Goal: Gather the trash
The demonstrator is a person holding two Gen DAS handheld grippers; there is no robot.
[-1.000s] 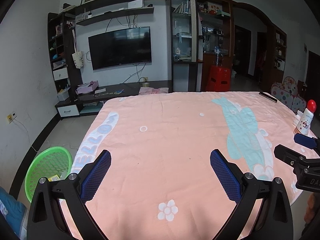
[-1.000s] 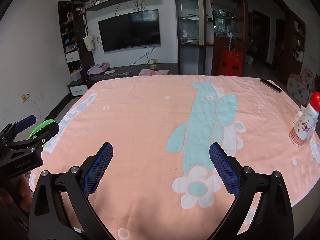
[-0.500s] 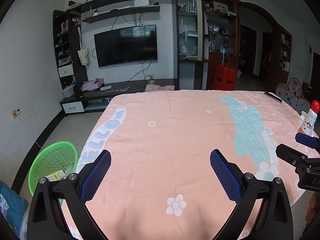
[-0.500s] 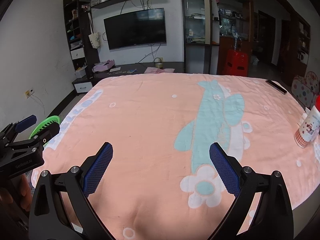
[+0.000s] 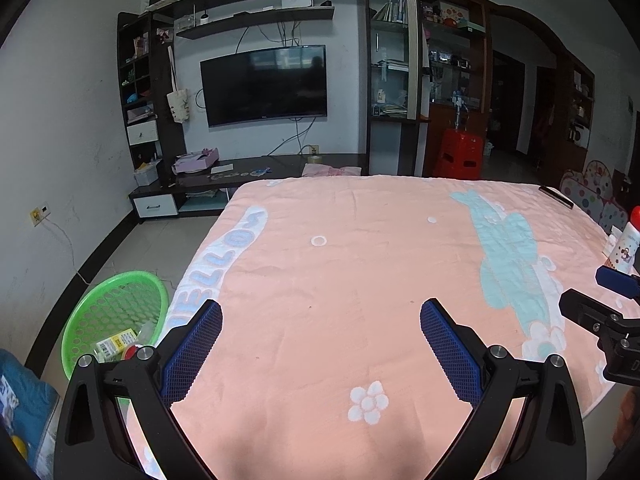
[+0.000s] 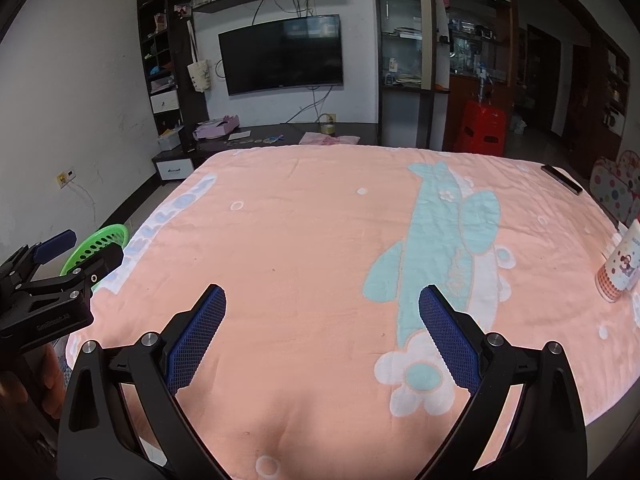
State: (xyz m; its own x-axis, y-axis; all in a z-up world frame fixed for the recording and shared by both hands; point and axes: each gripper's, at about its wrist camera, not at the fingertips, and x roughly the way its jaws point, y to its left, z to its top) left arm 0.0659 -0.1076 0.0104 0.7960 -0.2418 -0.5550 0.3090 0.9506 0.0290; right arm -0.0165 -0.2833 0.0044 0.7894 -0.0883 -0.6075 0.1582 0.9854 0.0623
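A: Well, nearest, the left gripper (image 5: 320,344) and the right gripper (image 6: 322,332) are both held spread wide, and nothing is pinched between the pads.

B: Where is trash seen?

A: Some wrappers (image 5: 116,346) are already lying in the green basket (image 5: 100,304) on the floor, beside the table. On the pink cloth (image 5: 360,280), only a red-capped bottle (image 6: 620,268) is left, at the right edge.

B: What could be spoiled?

A: If the bottle is taken as trash, it could be tipped off the edge by a careless approach. Farther back, the dark remote (image 6: 562,179) could be grabbed by mistake.
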